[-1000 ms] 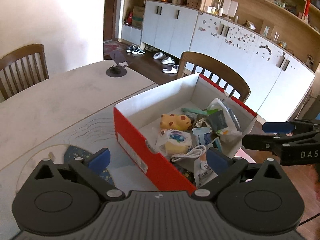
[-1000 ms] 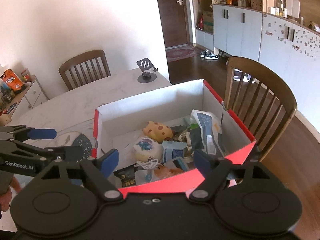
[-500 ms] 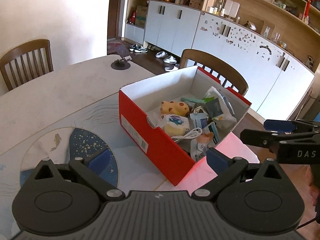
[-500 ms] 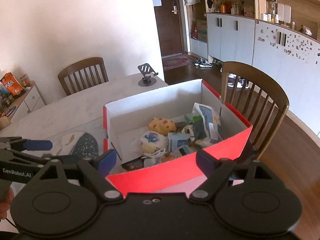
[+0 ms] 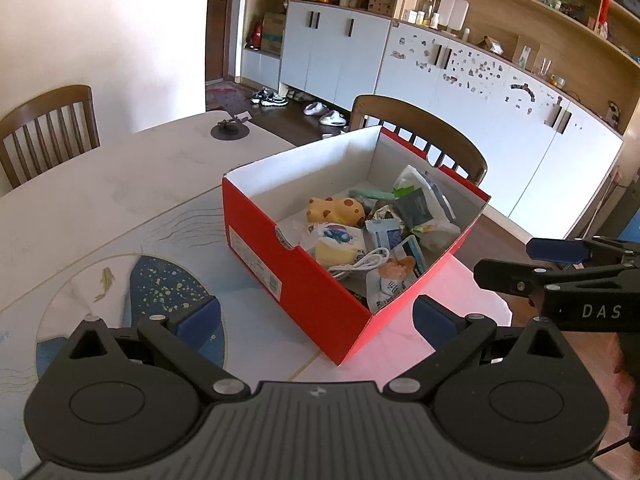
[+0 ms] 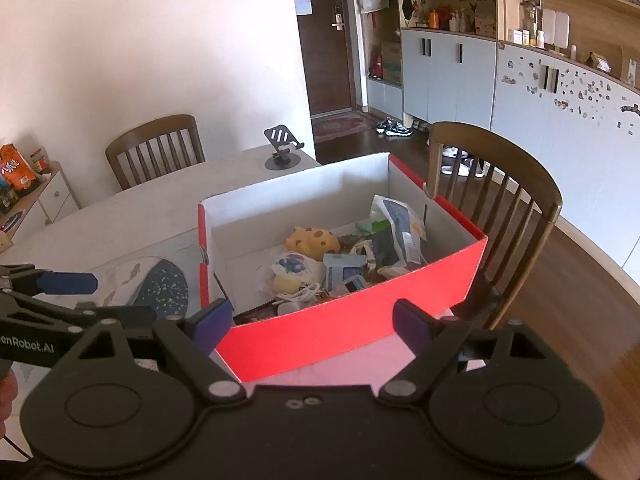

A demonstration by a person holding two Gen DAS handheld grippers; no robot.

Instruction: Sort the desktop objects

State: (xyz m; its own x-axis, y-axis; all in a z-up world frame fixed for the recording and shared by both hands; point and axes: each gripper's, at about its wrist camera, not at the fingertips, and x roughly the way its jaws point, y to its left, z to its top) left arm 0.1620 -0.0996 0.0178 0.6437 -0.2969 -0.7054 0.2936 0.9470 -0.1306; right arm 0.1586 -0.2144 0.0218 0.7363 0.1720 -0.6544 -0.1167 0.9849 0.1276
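On the near table edge: red box (image 5: pixel 304 280) (already full); left gripper (image 5: pixel 316 316) and right gripper (image 6: pixel 312 322) both spread, empty; I approach slowly from above.

Your left wrist camera looks down across the worktop (image 5: pixel 100 200) at the red box (image 5: pixel 296 276) from its near-left corner, while your right looks from nearer its right end, both sharing the box (image 6: pixel 344 328) mid-frame.
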